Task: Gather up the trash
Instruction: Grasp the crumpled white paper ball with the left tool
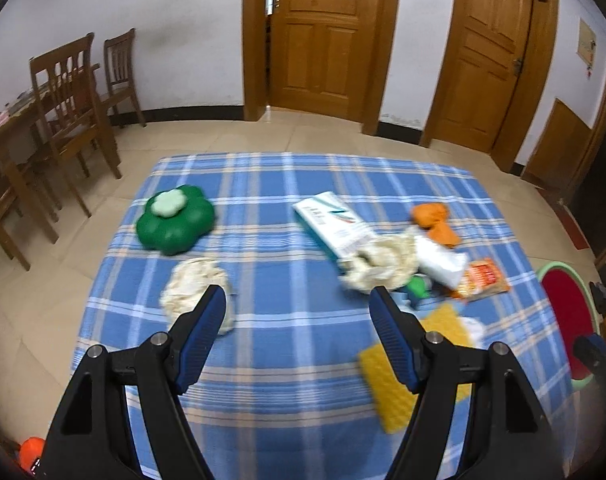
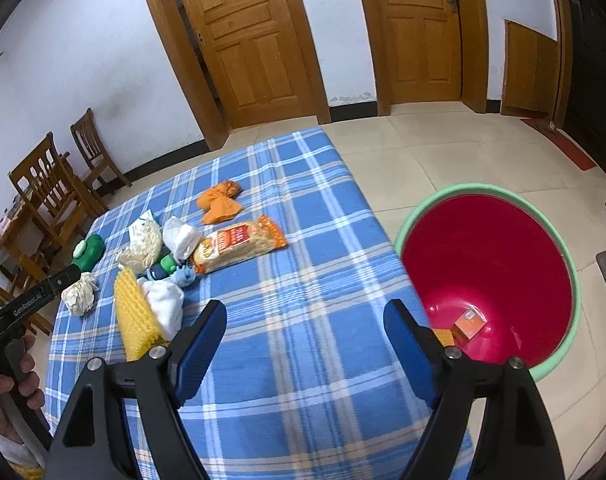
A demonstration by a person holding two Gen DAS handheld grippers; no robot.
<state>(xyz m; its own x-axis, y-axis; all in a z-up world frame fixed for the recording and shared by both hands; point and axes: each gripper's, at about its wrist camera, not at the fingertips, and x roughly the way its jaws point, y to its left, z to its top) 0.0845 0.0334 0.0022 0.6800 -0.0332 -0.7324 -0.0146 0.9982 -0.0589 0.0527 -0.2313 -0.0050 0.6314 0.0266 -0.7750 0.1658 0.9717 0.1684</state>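
The left gripper [image 1: 297, 298] and right gripper [image 2: 305, 314] both hang with jaws apart and empty over the blue checked tablecloth [image 2: 303, 360]. Litter lies scattered at ten o'clock from the right gripper, among it a snack packet [image 2: 239, 244] and a crumpled paper wad [image 1: 195, 292]. The red bin [image 2: 491, 276] stands at two o'clock, with a small orange box [image 2: 469, 322] inside.

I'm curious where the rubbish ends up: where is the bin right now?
The red bin with a green rim stands on the floor off the table's right edge in the right wrist view, beside the blue checked cloth; a small orange box lies inside.
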